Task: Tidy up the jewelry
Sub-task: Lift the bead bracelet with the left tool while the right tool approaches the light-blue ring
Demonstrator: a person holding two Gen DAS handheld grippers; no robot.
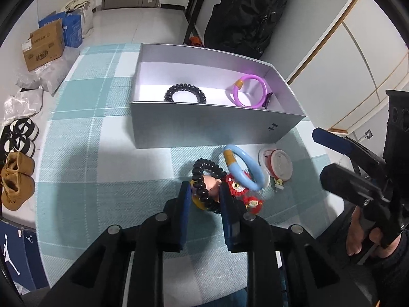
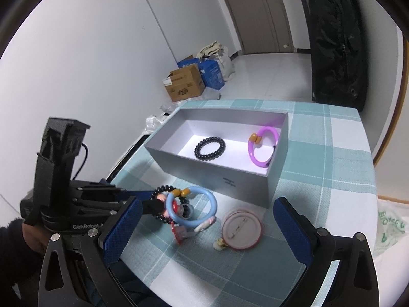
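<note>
Item one: open grey cardboard box, centre of the left wrist view, on the teal-and-white checked worktop; it serves as the store and already holds a black coiled hair tie and a purple plastic bangle with an orange bead, lying well apart. Item two, lower centre: my left claw is closed on a black beaded bracelet tangled with a small doll-head charm, I judge for transfer into the box. Beside it lie a light-blue plastic bangle, red charms and a round pink pin badge, face down, unsorted. My right claw hangs open over the badge, gripping nothing.
</note>
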